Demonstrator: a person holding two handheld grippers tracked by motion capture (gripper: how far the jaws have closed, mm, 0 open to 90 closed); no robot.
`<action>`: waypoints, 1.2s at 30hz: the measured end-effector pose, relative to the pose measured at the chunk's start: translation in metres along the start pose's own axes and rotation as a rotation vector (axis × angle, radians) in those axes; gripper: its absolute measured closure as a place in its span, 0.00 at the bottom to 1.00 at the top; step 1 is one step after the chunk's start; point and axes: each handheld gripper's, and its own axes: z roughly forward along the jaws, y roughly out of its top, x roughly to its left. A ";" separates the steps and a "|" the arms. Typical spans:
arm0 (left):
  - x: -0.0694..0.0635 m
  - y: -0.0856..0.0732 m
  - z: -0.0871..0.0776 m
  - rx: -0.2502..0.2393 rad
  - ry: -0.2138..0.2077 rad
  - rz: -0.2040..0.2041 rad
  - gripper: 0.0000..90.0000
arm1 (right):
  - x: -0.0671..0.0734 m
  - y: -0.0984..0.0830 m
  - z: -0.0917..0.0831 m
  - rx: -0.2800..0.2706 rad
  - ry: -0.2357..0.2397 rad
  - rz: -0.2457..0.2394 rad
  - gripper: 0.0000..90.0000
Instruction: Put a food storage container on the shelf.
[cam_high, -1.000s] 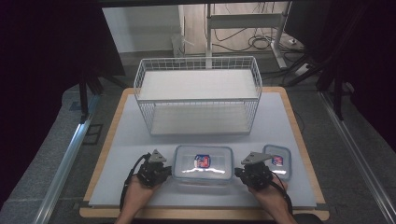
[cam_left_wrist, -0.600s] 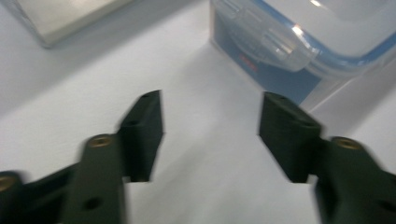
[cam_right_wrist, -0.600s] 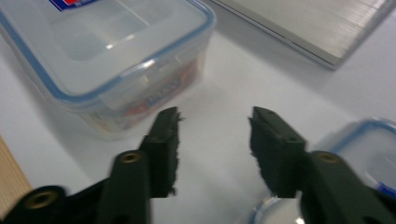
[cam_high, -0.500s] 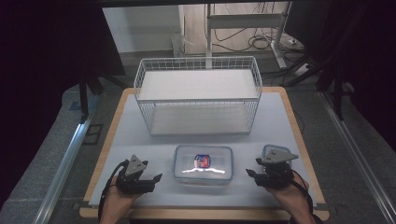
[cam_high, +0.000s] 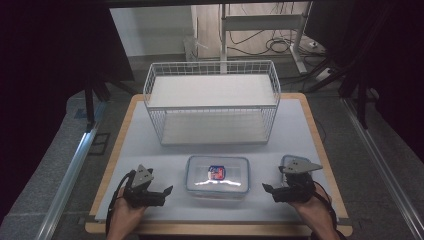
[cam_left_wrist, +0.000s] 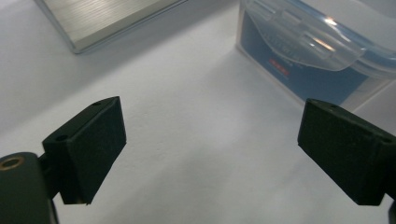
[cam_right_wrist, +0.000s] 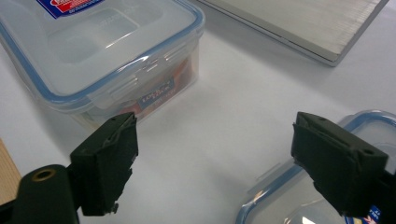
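A clear lidded container (cam_high: 217, 176) with a blue rim and a red-and-blue label lies flat at the table's front middle. My left gripper (cam_high: 165, 192) rests to its left, pointing at its short end and a little apart from it. In the left gripper view the left gripper (cam_left_wrist: 210, 116) has just been opening and stands open over bare table, the container (cam_left_wrist: 317, 51) ahead at the right. My right gripper (cam_high: 267, 191) mirrors it beyond the container's right end. The right gripper (cam_right_wrist: 215, 126) has also just been opening and holds nothing, the container (cam_right_wrist: 102, 51) ahead at the left.
A white wire basket (cam_high: 212, 102) stands at the back middle of the table; its base board (cam_right_wrist: 303, 23) lies beyond the container. A smaller lidded container (cam_high: 295, 162) lies at the front right, right by my right gripper, and the small container (cam_right_wrist: 289, 196) sits under its right jaw.
Both grippers have let go of the container's ends, opened their jaws and drawn outward, left to the left and right to the right. The container has stayed in place.
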 end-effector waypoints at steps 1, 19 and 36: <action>0.000 0.000 0.001 0.001 0.002 -0.003 0.09 | 0.000 0.000 0.000 0.001 0.003 -0.003 0.15; -0.004 0.031 0.008 0.043 -0.156 -0.062 0.03 | 0.007 0.016 0.007 -0.016 0.133 0.042 0.07; 0.000 0.057 0.049 0.111 -0.433 -0.193 0.13 | 0.007 0.039 0.046 0.132 0.297 0.207 0.17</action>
